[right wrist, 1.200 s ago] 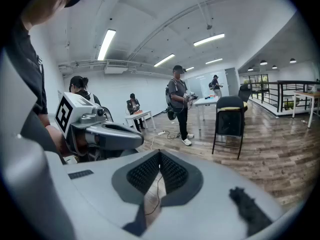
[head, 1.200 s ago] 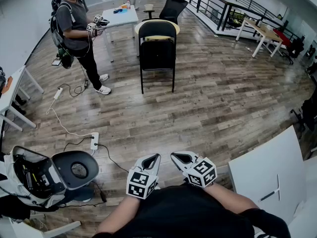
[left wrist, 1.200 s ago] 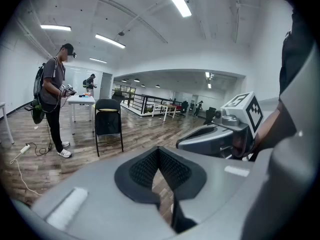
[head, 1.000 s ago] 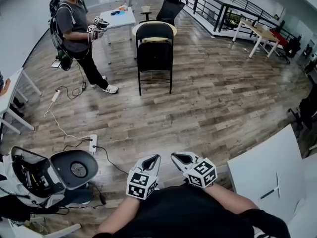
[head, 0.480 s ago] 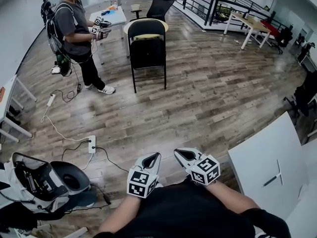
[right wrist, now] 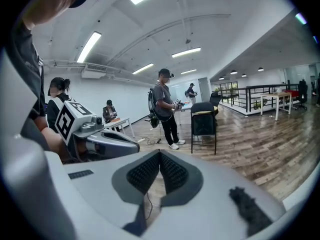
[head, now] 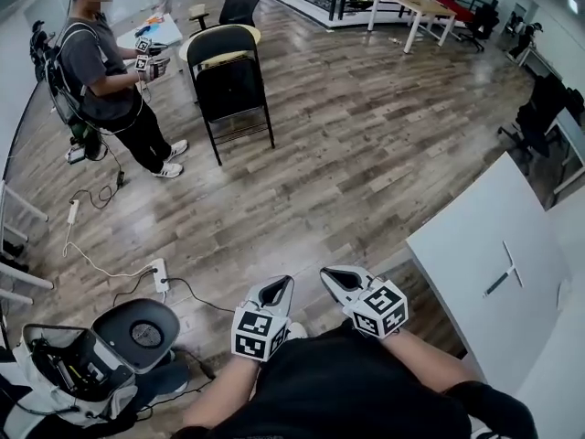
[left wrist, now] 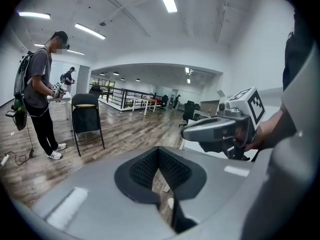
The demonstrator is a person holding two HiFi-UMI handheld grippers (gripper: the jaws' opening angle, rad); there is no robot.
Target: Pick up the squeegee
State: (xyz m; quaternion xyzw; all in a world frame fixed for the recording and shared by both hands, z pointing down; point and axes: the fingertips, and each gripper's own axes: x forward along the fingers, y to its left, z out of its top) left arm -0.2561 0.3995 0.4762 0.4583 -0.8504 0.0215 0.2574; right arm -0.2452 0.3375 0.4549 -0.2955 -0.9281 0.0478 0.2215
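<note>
- Head view: your left gripper (head: 277, 288) and your right gripper (head: 336, 278) are low in the centre of the frame, close to your body. Both are above the brown wooden plank floor (head: 347, 154) and touch nothing.
- The left gripper view shows its black ribbed pads (left wrist: 145, 166) meeting at the tip with nothing between them. This gripper is clenched and empty.
- The right gripper view shows the same: the pads are pressed together at the tip and grasp nothing.
- The only thing I can take for the squeegee is a thin, pale T-shaped squeegee (head: 501, 280) lying on the white rectangular table (head: 466, 236) at the right edge of the head view. It is too small in the frame to be certain.
- It lies well apart from both grippers, to the right of them and a little higher in the frame.
- I judge the task to be at its very beginning: nothing is reached, gripped or lifted.
- What is left for you is everything: bring one gripper over the table, open its jaws, close them on the handle and lift.
</note>
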